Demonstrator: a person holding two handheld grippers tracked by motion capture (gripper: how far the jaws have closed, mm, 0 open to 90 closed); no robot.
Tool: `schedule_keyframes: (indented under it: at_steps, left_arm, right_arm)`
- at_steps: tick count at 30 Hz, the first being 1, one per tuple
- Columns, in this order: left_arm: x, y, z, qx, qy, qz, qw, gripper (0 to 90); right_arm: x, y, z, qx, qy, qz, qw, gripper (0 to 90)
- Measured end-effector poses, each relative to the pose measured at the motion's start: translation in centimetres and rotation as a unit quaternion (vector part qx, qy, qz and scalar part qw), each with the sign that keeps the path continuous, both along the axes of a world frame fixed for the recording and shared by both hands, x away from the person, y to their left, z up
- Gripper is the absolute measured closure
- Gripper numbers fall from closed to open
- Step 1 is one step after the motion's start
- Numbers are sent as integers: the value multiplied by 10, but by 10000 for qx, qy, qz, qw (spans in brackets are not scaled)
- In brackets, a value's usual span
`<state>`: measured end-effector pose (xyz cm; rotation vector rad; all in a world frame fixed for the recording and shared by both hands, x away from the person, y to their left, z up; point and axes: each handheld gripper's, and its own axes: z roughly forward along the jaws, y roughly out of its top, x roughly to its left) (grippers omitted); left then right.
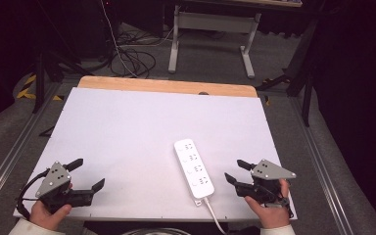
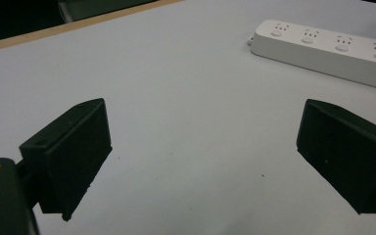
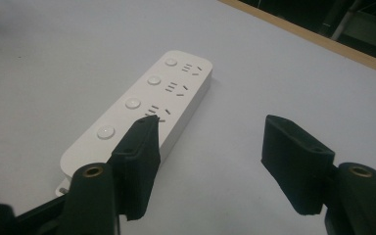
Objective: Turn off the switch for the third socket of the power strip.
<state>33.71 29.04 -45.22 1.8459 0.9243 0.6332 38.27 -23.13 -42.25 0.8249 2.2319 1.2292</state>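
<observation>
A white power strip with several sockets and round buttons lies on the white table top, its cable running off the near edge. My right gripper rests just right of the strip, held by a hand, jaws apart with nothing between them. In the right gripper view the strip lies partly behind the left jaw, and my right gripper is open over bare table. My left gripper sits at the near left, open and empty. From the left gripper view the strip lies far right, beyond my left gripper.
A wooden strip borders the table's far edge. Beyond it stand a white desk frame and loose cables on the grey floor. Metal rails run along both sides of the table.
</observation>
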Motion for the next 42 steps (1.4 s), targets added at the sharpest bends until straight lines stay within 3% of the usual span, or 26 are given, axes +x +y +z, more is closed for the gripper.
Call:
schedule_keyframes:
  at_steps: [5,9,19,42]
  left_arm:
    - [0,0,0,13,-1,13,10000,66]
    - [0,0,0,-12,8,26,10000,69]
    - [0,0,0,40,-14,42,10000,70]
    - [0,-1,-1,59,-2,23,10000,70]
  right_arm:
    - [7,18,13,-265,36,223,9994,391]
    - [13,28,18,-317,94,304,9990,391]
    - [30,47,27,-260,151,449,9985,391]
    - [59,88,29,-208,331,777,9962,432]
